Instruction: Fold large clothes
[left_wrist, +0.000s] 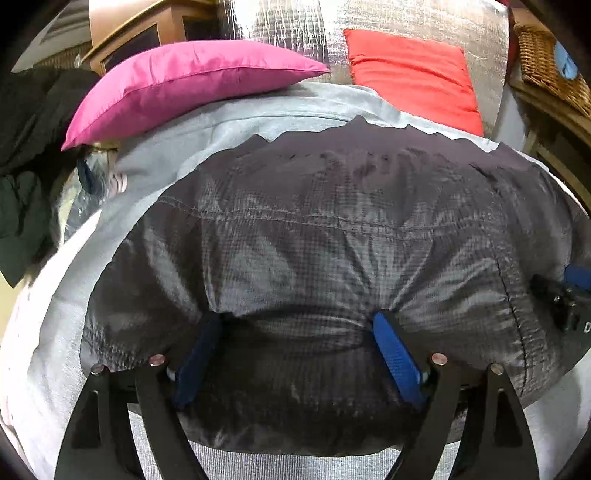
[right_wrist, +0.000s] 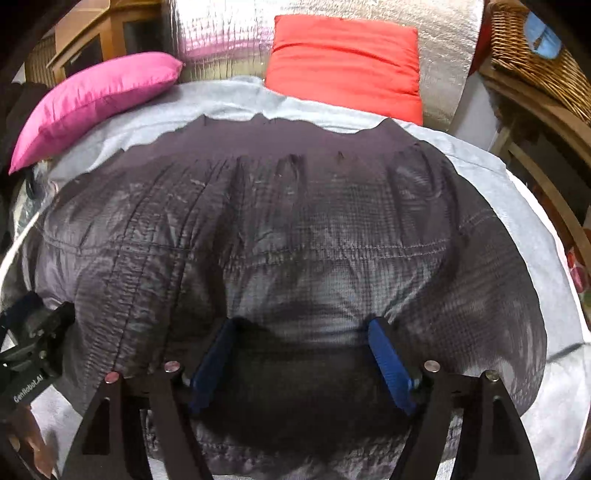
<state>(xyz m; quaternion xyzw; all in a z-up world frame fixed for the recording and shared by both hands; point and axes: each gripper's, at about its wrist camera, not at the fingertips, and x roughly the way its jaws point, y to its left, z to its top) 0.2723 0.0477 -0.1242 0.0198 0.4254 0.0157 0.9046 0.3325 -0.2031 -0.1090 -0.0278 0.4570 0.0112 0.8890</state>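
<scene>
**One jacket, two cushions**

My left tongs (left_wrist: 299, 321) and right tongs (right_wrist: 301, 326) stand apart, tips pressing, I think, into one dark jacket (left_wrist: 314, 229) on the grey-sheeted bed (left_wrist: 236, 122). One pink cushion (left_wrist: 184, 81), one red cushion (left_wrist: 413, 74), one wicker basket (right_wrist: 532, 55) behind.

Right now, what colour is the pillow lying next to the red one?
Bright pink. The pillow shows best in the left wrist view, left of the red pillow.
</scene>
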